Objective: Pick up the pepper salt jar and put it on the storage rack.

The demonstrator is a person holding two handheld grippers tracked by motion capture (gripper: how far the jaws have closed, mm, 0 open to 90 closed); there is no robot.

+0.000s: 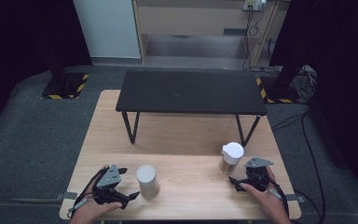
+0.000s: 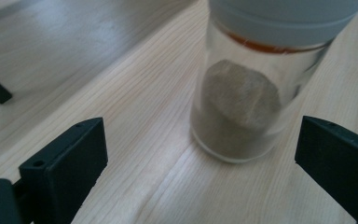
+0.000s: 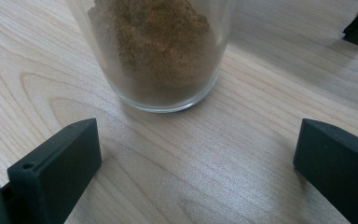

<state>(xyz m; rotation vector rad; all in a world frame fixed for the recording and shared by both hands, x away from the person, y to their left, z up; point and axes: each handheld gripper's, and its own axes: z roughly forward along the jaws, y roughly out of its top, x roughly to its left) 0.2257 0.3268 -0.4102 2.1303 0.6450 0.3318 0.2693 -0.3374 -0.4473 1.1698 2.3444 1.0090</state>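
Two glass jars stand upright on the near part of my wooden bench (image 1: 186,140). The left jar (image 1: 148,181), capped with a pale lid over an orange band, holds a grey powder heaped to one side; it sits toward the near-left of the bench. The right jar (image 1: 230,158), with a white lid, holds a brown powder and sits toward the near-right.

My left tool (image 1: 123,184) lies just beside the left jar, on its left, jaws spread wide. In the left gripper view the jar (image 2: 242,102) stands ahead of the jaws, nearer the right one, and touches neither.

My right tool (image 1: 237,184) rests just in front of the right jar, also wide open. In the right gripper view the jar's base (image 3: 163,70) stands beyond the jaw tips, touching neither, with bare wood between.

Behind both jars, across the far half of the bench, stands a low black shelf (image 1: 191,91) on thin metal legs; its legs (image 1: 130,127) come down well behind the jars. Nothing lies between either tool and its jar. Grey carpet (image 1: 28,140) surrounds the bench.
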